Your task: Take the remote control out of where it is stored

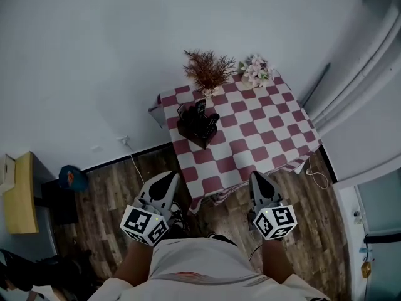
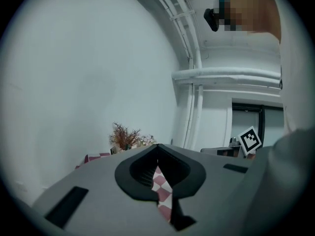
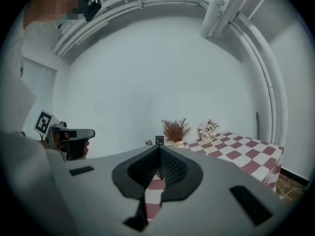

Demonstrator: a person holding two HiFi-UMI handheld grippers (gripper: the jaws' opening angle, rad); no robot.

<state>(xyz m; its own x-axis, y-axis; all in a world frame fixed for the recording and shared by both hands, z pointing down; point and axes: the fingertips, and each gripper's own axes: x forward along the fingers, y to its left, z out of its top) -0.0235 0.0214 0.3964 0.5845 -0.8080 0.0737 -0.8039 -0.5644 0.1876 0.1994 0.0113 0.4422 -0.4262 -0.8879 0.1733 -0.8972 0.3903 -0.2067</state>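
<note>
I was only at the approach: left gripper (image 1: 169, 177) and right gripper (image 1: 256, 176) were closed, empty, well apart from the holder (image 1: 195, 134). Next, I judged, one needed to open over the remote (image 1: 200, 108)

Checkered table (image 1: 269, 137) mostly bare; dark holder (image 1: 197, 129) near left edge; dried plant (image 1: 208, 71), flowers (image 1: 255, 69) along far edge.

remote control (image 1: 200, 108): lower part hidden in holder (image 1: 193, 132) | cabinet (image 1: 19, 193): cut by left edge
</note>
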